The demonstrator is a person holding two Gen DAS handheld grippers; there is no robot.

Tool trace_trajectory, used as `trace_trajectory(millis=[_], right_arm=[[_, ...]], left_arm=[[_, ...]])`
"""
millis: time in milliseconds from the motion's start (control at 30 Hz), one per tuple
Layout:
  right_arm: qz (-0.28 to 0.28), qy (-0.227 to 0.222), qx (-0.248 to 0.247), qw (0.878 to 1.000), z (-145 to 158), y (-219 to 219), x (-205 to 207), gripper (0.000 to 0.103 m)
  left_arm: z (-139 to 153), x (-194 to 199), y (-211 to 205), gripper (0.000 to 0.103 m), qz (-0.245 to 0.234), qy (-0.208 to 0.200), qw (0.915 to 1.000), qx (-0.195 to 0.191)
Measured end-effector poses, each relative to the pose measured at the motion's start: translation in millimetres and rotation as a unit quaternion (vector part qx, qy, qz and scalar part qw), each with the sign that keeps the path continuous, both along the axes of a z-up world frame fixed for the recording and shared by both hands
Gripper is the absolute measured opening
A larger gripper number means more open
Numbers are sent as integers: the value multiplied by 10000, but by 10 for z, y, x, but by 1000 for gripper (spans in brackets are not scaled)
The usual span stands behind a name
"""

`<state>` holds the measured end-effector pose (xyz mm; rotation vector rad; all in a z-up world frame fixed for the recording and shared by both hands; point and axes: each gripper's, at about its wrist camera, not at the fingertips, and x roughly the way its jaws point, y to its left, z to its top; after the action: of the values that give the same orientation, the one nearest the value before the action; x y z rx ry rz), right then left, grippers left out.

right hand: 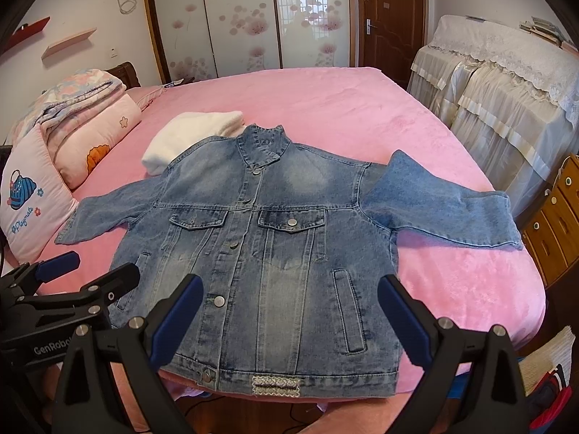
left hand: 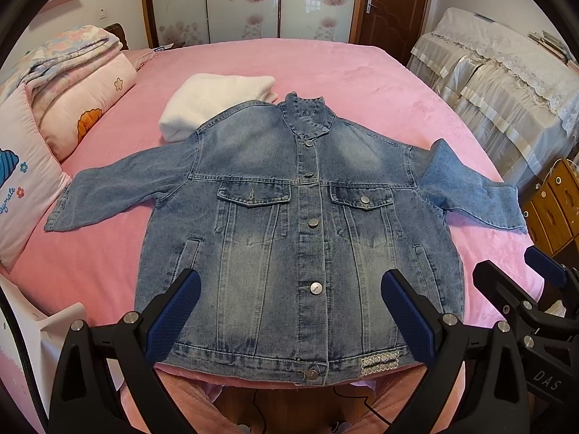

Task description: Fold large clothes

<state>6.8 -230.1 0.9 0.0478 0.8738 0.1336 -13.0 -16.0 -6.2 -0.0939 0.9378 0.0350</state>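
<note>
Grippers (left hand: 289,311) (right hand: 287,314) agape, poised above jacket (left hand: 300,224) hem

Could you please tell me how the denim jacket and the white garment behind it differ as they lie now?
The denim jacket is blue and spread flat, sleeves out and front buttoned; the white garment is fluffy and already folded into a compact bundle. The jacket lies at the near edge, overlapping the garment's near corner. Both rest on the pink bed.

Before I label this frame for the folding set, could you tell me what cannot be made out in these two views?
- Denim jacket: its back lies against the pink bed, unseen in both views.
- White folded item: its near edge is covered by the jacket's shoulder; its type is unclear.
- Hem patch: pattern too small to read.
- Right gripper: cut off by the left view's edge.
</note>
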Motion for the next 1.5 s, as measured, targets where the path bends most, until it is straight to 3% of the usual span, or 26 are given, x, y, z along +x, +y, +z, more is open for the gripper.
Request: trace_trajectory(millis=[267,767,967,1200,1400,1500], right_arm=[[-54,104,114,9999,-92,-38,30,98],[-338,210,249,9989,-253,-417,295,98],[-466,149,316,9983,-230,-636,464,98],[-1367,-115,361,9899,-107,-1340,813,98],[-2412,-244,462,9691,-105,-2233,1122,98],[-2885,-182,679,9549,-209,-2695,1251,98]], left_arm=[[-52,30,5,99,-35,58,10000,58],[41,452,-224,99,-140,88,9995,287],[156,734,-337,99,-176,-87,9998,-4],[528,1119,-615,99,-586,-982,9932,-221],[656,1623,-977,99,-871,-784,9924,-385],[654,1830,-1184,99,-973,-942,9890,-590]])
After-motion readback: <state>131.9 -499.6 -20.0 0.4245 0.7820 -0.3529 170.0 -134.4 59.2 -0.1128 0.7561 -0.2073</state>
